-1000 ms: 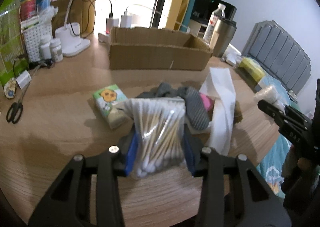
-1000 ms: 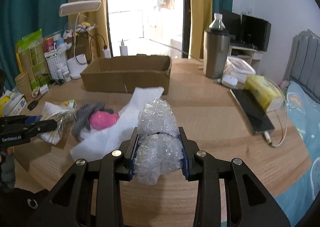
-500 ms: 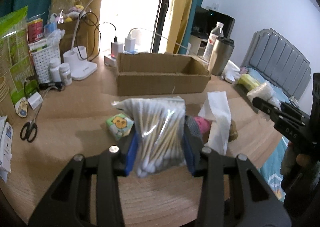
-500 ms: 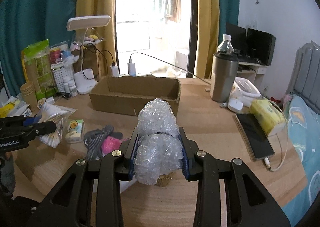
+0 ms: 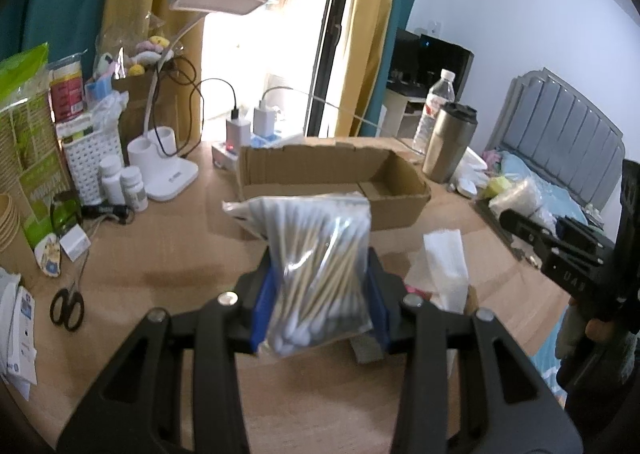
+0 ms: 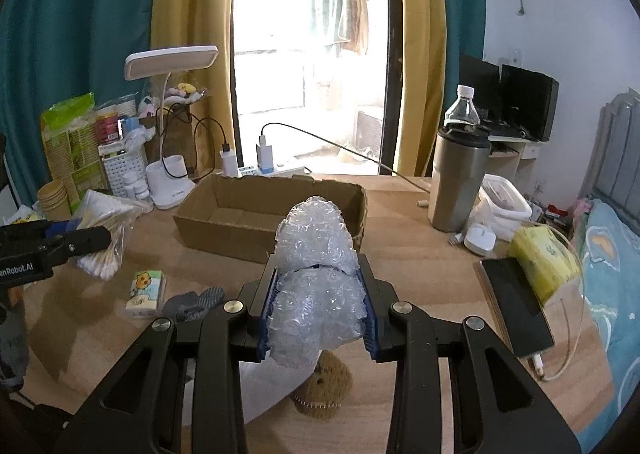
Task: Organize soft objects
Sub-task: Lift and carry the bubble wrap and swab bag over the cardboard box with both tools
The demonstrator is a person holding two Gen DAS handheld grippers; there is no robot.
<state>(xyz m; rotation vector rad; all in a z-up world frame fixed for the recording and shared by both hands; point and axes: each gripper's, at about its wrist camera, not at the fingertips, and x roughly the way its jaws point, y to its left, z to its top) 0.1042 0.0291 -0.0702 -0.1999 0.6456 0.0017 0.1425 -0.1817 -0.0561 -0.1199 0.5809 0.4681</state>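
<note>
Both loads have risen off the table: my left gripper (image 5: 320, 294) clamps the cotton swab bag (image 5: 320, 274), my right gripper (image 6: 318, 310) clamps the bubble wrap (image 6: 316, 274); the far cardboard box (image 6: 272, 214) is empty, and socks (image 6: 196, 302) and tissue pack (image 6: 146, 292) remain.

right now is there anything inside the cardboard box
No, the right wrist view looks into the cardboard box and shows only its bare floor, while the bubble wrap sits clamped in the right gripper in front of it.
</note>
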